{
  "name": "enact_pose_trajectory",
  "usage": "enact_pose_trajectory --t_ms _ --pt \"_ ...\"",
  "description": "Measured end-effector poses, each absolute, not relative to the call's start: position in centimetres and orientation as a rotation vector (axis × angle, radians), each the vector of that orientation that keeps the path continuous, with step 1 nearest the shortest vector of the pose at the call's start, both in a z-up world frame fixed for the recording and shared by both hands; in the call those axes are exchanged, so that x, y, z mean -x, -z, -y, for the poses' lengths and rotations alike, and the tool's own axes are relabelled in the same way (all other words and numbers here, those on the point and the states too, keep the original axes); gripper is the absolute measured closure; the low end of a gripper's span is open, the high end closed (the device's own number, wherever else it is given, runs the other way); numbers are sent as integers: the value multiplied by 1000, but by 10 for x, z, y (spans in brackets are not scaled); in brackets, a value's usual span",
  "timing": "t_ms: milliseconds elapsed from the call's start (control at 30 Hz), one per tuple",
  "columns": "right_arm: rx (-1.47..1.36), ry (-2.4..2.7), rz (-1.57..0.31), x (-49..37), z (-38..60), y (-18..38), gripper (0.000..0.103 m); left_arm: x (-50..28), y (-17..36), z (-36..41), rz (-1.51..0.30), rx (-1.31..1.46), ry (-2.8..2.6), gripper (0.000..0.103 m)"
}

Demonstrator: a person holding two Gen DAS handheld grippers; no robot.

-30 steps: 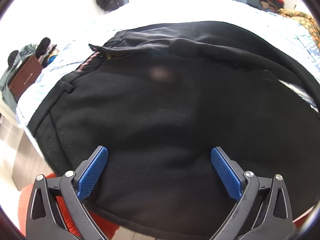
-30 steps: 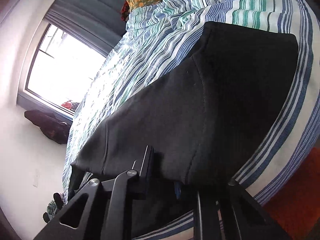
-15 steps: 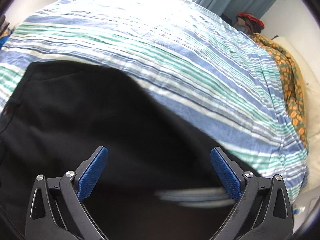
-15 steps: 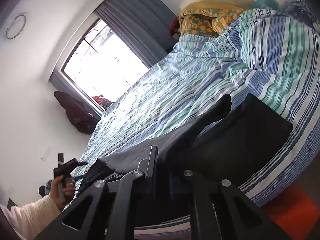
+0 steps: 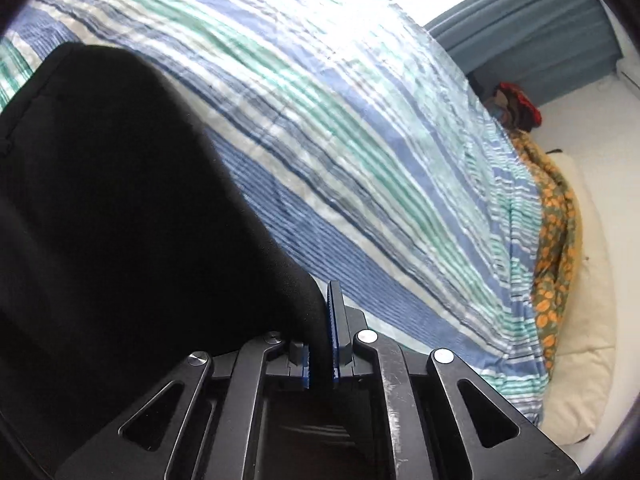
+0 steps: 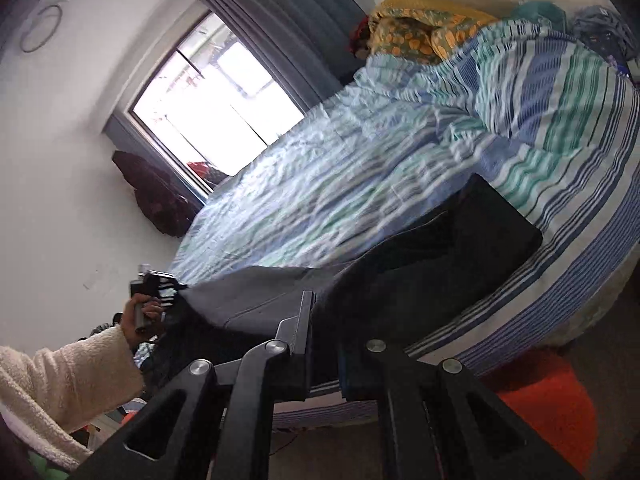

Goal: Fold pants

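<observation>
Pinching soft black pants (image 5: 120,220), both tools (image 5: 320,344) (image 6: 324,344) clamp shut over striped bedding (image 5: 360,140).

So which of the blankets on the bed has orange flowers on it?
The crumpled yellow blanket bunched at the head of the bed. The big bedspread under the black pants has only blue, green and white stripes.

Black pants (image 6: 460,256) partly lifted off the striped bed, far end lying flat

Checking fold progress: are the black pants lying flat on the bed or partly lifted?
Partly lifted. Both grippers, left and right, pinch the pants; one end rises off the striped bedspread, the other rests on it.
</observation>
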State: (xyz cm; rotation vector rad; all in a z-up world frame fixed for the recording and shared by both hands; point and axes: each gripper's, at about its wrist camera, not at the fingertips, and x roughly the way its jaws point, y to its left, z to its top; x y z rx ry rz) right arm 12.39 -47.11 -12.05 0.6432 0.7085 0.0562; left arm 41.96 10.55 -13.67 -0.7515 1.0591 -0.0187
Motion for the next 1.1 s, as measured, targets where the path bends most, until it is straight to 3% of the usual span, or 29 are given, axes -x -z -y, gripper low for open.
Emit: enact_pose_trajectory --t_ms 167,233,333,500,567,833,1100 --pt "-508 -117 -603 -177 492 68 94 -348 39 -116 -817 634 77 97" --pt "-510 -199 -549 -182 497 44 94 -304 24 -126 -755 588 65 96" --pt "-517 -179 -693 -189 511 64 94 -248 61 -119 -855 492 22 96" --pt "-719 72 -1097 -171 554 190 94 -199 158 -95 -1127 463 -17 97" --pt "-791 85 -1087 -161 559 201 94 -194 163 -86 -1134 429 -23 97" --pt "-504 243 -1016 -167 559 165 94 -187 146 -48 -1132 313 50 96" --pt "-487 340 -990 -143 568 158 94 -185 155 -25 -1162 212 59 95"
